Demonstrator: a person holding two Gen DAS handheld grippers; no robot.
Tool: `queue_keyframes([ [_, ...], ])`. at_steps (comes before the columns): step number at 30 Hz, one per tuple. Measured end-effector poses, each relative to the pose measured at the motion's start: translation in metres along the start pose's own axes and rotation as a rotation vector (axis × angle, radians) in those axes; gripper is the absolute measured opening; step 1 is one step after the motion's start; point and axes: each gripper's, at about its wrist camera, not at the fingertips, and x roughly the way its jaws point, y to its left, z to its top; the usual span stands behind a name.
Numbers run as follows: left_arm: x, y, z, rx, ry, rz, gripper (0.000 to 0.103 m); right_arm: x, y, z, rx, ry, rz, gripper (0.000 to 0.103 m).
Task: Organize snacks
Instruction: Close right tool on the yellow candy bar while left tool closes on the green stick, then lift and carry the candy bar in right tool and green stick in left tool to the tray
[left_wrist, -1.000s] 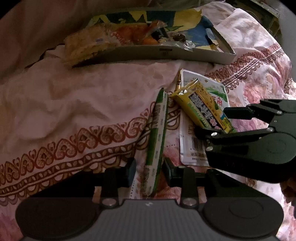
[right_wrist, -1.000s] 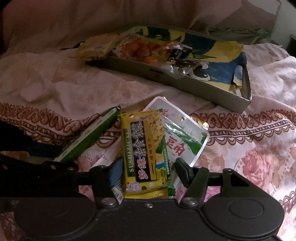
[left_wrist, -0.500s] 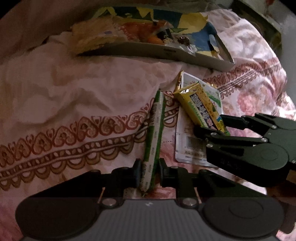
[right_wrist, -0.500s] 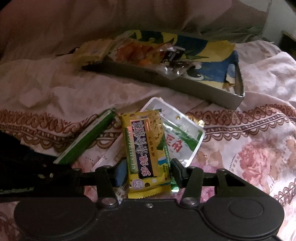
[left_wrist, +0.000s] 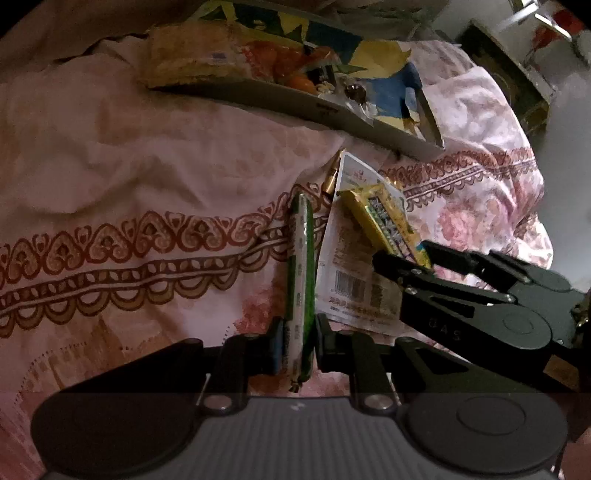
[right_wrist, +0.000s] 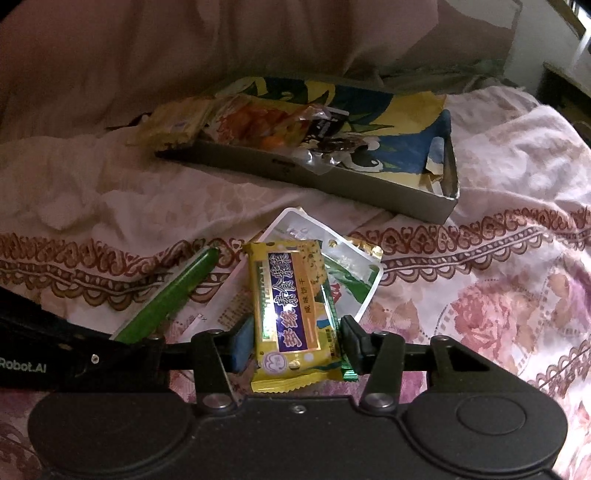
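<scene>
On pink floral bedspread (right_wrist: 498, 258), dim room: snacks beside tray (right_wrist: 369, 188).
Left gripper (left_wrist: 297, 343) pinches green stick (left_wrist: 302, 258); right gripper (right_wrist: 295, 343) clamps yellow bar (right_wrist: 291, 306).

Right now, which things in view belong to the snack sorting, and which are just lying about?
Job:
- green stick snack, clamped in the left claw
- yellow biscuit pack, between the right claw's pads
- white pouch beneath it
- tray already holding snacks

Lying about:
- floral bedspread
- dark furniture beyond the bed
</scene>
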Motion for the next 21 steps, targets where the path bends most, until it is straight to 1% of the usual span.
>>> queue_keyframes([
  [2, -0.001, 0.002, 0.001, -0.013, -0.004, -0.011, 0.018, 0.0, -0.004, 0.0, 0.044, 0.012, 0.026, 0.051],
  [6, -0.005, 0.005, 0.002, -0.038, -0.008, -0.033, 0.018, 0.004, -0.021, -0.001, 0.208, 0.052, 0.131, 0.051],
  [11, -0.007, 0.007, 0.002, -0.057, -0.013, -0.051, 0.018, 0.004, -0.035, -0.001, 0.354, 0.061, 0.208, 0.051],
  [16, -0.014, 0.01, 0.003, -0.088, -0.016, -0.098, 0.018, 0.002, -0.054, -0.005, 0.502, 0.066, 0.286, 0.051],
  [18, -0.016, 0.01, 0.003, -0.093, -0.017, -0.114, 0.018, -0.001, -0.059, -0.005, 0.539, 0.061, 0.306, 0.051],
  [21, -0.017, 0.01, 0.003, -0.102, -0.015, -0.13, 0.018, -0.008, -0.06, -0.003, 0.537, 0.036, 0.303, 0.051],
])
